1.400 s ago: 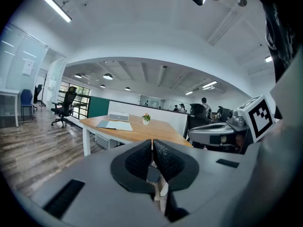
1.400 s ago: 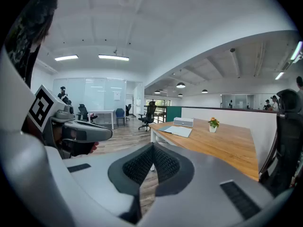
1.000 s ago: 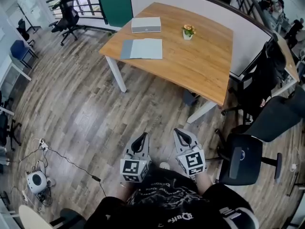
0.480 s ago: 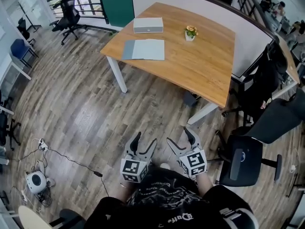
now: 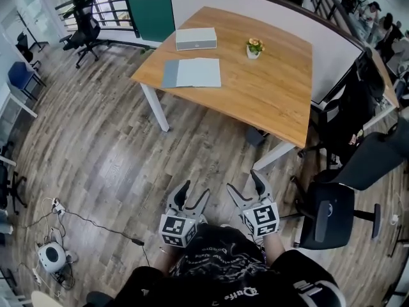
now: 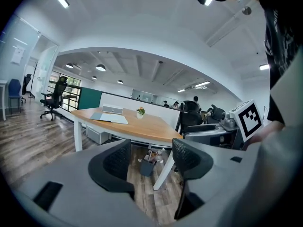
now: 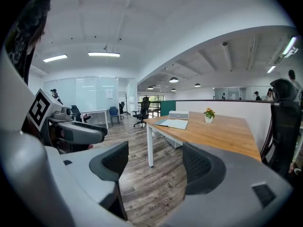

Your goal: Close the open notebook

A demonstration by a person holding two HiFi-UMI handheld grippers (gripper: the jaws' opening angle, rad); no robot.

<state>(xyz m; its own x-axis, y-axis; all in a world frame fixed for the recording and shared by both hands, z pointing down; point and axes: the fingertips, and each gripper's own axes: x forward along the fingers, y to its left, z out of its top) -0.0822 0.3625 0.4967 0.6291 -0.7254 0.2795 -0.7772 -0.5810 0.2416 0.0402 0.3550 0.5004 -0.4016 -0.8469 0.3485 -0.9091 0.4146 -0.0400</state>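
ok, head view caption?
Left gripper and right gripper, jaws just opened and empty, short of the table bearing the open notebook.

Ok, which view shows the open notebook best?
The head view: from above, the open notebook lies spread flat on the table, both pages visible. Both gripper views show it far off, small and nearly edge-on.

Black printed T-shirt [image 5: 223, 264]; left gripper [image 5: 195, 189], right gripper [image 5: 243, 181] grey, checker-marked

The left gripper [image 5: 195, 190] and the right gripper [image 5: 243, 182], shut a second ago, have just been opening; their jaws now stand wide apart with nothing between them.
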